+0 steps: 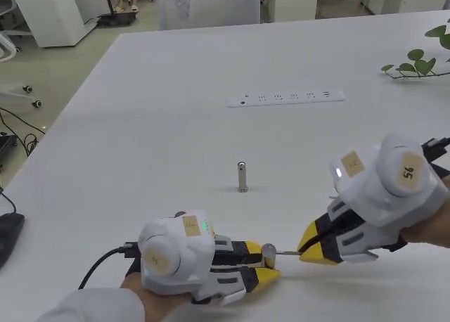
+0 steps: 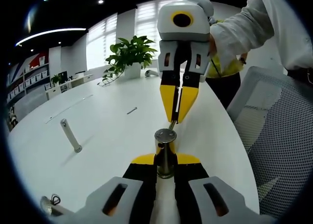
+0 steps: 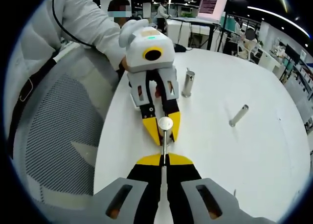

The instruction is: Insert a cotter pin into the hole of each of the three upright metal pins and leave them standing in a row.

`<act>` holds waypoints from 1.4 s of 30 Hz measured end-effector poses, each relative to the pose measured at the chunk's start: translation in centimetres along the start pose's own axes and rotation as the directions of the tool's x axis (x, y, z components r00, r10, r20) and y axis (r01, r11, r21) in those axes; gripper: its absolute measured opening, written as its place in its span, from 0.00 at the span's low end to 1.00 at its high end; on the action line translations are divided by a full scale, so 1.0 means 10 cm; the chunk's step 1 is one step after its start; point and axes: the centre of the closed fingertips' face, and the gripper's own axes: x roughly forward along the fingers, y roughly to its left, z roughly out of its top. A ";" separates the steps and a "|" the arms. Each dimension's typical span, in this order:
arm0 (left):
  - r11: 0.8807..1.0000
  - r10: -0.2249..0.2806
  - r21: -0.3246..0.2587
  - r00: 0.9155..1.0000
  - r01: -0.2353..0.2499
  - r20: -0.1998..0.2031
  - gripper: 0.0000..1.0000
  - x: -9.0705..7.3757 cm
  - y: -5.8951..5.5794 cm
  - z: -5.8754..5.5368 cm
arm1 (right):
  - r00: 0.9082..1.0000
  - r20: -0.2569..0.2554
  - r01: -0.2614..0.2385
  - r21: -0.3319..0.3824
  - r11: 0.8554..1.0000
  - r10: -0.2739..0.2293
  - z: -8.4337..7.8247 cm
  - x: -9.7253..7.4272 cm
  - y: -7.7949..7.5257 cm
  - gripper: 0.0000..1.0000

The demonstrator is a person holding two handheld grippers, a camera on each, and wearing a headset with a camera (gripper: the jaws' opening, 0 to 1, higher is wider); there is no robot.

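1. now, a pin (image 1: 268,251) is clamped upright between the closed jaws of the left gripper (image 1: 266,261), near the front edge of the table (image 1: 176,125).
2. a cotter pin (image 1: 287,252) is pinched in the closed jaws of the right gripper (image 1: 304,250), and its tip is held at the pin's head.
3. a second pin (image 1: 242,176) is seen standing alone mid-table, well apart from both grippers.
4. a third pin (image 3: 187,83) is seen upright just beside the left gripper's body.
5. a spare cotter pin (image 2: 132,110) is seen lying flat farther out.
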 end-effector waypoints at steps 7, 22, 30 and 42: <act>1.000 0.004 0.001 1.000 -0.004 -0.003 0.10 0.01 0.00 0.00 | 0.999 -0.034 0.005 -0.032 0.999 -0.006 0.00 0.00 -0.01 0.03; 1.000 0.003 -0.005 1.000 -0.003 0.000 0.10 0.00 0.01 0.00 | 1.000 -0.024 -0.001 -0.003 1.000 0.001 0.02 -0.04 -0.01 0.02; 1.000 0.003 -0.010 1.000 -0.003 0.005 0.10 0.01 0.01 0.00 | 1.000 -0.004 -0.005 0.023 1.000 0.005 0.03 -0.04 -0.01 0.02; 1.000 0.004 -0.007 1.000 -0.004 0.006 0.10 0.01 0.01 0.00 | 1.000 -0.011 -0.003 0.021 1.000 0.003 0.04 -0.01 -0.02 0.02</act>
